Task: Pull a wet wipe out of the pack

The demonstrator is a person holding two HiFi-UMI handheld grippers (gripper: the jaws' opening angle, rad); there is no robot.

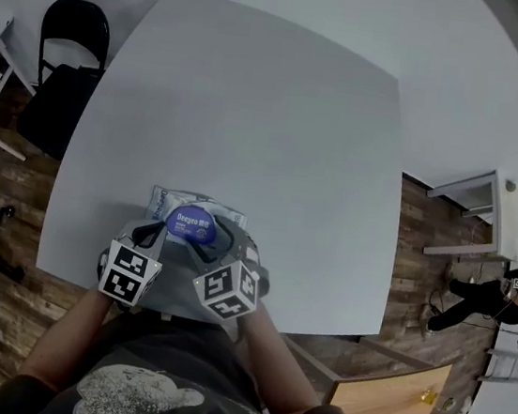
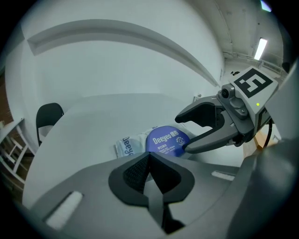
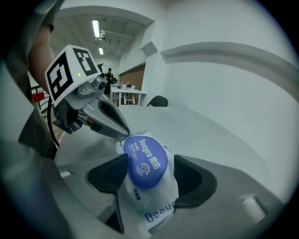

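In the head view, the wet wipe pack (image 1: 194, 214) lies on the white worktop (image 1: 253, 106) near its near edge, with the left gripper (image 1: 148, 232) and right gripper (image 1: 219, 243) on either side of it. In the left gripper view, its jaws are pressed together on nothing, and the pack lies just beyond their tips. In the right gripper view, its jaws stand wide apart with the pack and its blue lid (image 3: 147, 161) between them, not clamped.
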